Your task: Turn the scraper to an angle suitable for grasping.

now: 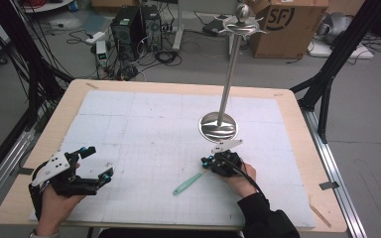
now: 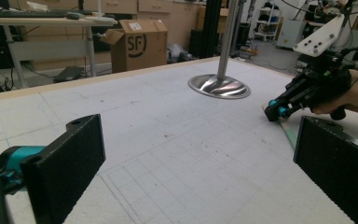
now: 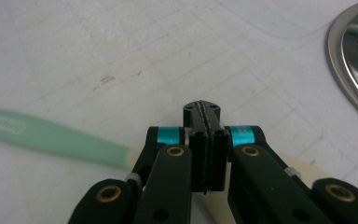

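Observation:
A utensil with a mint-green handle point(image 1: 188, 183) lies flat on the white gridded mat point(image 1: 149, 124), near the front centre. In the right gripper view the green handle point(image 3: 51, 137) runs into a cream end point(image 3: 303, 170) that passes under the jaws. My right gripper point(image 1: 206, 162) point(image 3: 201, 112) sits low over that end, jaws pressed together with nothing visibly between them. My left gripper point(image 1: 98, 162) point(image 2: 200, 168) rests at the front left of the mat, jaws wide apart and empty. It looks across at the right gripper point(image 2: 272, 112).
A tall steel stand with a round base point(image 1: 219, 125) point(image 2: 219, 87) point(image 3: 354, 70) rises just behind the right gripper. Its pole point(image 1: 230, 69) carries hooks at the top. The wooden table rim point(image 1: 297, 114) frames the mat. Black frame struts stand at both sides.

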Motion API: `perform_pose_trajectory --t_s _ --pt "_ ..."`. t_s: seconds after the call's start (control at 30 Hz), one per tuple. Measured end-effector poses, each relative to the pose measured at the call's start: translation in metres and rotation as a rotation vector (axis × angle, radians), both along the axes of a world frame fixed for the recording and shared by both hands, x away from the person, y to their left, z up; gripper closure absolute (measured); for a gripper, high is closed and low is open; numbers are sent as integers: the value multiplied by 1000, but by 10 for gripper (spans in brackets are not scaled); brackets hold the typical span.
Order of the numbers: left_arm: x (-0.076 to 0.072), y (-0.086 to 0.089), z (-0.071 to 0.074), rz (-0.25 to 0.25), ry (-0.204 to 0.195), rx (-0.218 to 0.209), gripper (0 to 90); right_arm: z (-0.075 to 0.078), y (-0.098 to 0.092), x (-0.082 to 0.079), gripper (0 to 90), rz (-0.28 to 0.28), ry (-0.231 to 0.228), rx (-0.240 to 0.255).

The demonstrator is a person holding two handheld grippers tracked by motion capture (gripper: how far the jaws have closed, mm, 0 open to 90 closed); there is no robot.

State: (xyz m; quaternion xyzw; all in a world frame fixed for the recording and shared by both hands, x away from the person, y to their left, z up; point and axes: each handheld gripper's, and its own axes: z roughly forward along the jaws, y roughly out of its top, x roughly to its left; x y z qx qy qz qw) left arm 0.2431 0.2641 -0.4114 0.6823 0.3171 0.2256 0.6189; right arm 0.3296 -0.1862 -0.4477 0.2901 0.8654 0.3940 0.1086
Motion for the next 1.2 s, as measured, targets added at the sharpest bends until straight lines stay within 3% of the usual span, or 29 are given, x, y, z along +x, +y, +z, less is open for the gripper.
perform_pose_trajectory --t_s 0.23,0.43,0.5,0.53,0.67,0.7,0.77,0.97,1.2 --pt "2 -5 -3 -8 16 14 26 2 -16 -27 900 10 -25 -34" --pt "2 -8 -4 -12 15 21 26 -2 -35 -54 900 17 6 28" --pt "2 -8 -4 -12 15 22 26 -2 -38 -59 900 19 10 33" --pt "2 -8 -4 -11 15 22 26 -3 -42 -69 900 20 14 39" --pt "2 -8 -3 -11 15 22 26 -2 -42 -78 900 22 6 30" --pt "2 -8 -3 -11 15 22 26 1 -40 -77 900 29 -5 20" --pt "2 -8 -3 -12 12 20 26 5 -36 -78 900 51 -11 53" --pt "3 -7 -3 -9 14 20 26 6 -5 -86 900 190 -2 61" --pt "2 -5 -2 -8 11 2 26 1 20 -91 900 261 -6 50"
